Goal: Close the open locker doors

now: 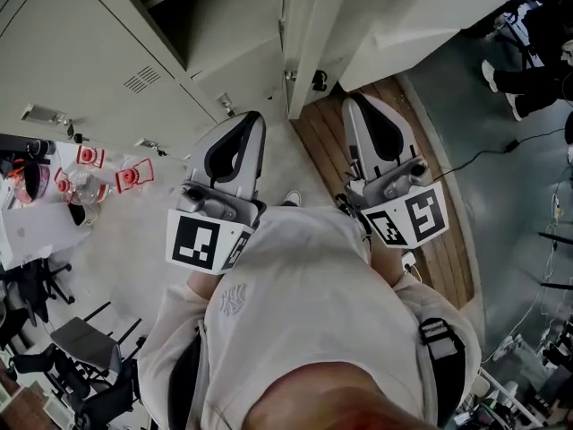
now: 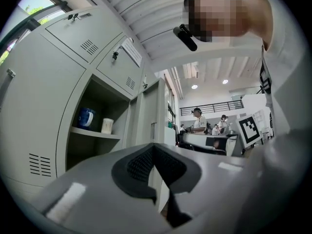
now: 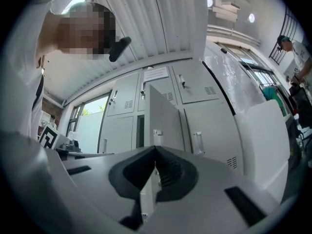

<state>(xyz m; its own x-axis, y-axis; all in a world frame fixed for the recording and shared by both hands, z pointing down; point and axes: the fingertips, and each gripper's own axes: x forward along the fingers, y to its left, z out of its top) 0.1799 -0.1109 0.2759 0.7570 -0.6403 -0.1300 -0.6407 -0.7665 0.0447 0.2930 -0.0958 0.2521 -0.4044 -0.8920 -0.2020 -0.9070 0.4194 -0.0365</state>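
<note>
Right gripper (image 3: 155, 150) jaws together; plain grey locker door (image 3: 165, 123) standing open

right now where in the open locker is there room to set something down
Below the shelf, left of the open door, the compartment looks bare, though the left tongs hide its floor. The shelf's front is crowded: blue mug beside white cup.

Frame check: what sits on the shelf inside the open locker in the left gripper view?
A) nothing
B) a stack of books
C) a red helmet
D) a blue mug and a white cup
D: a blue mug and a white cup stand side by side on the shelf of the open locker.
</note>
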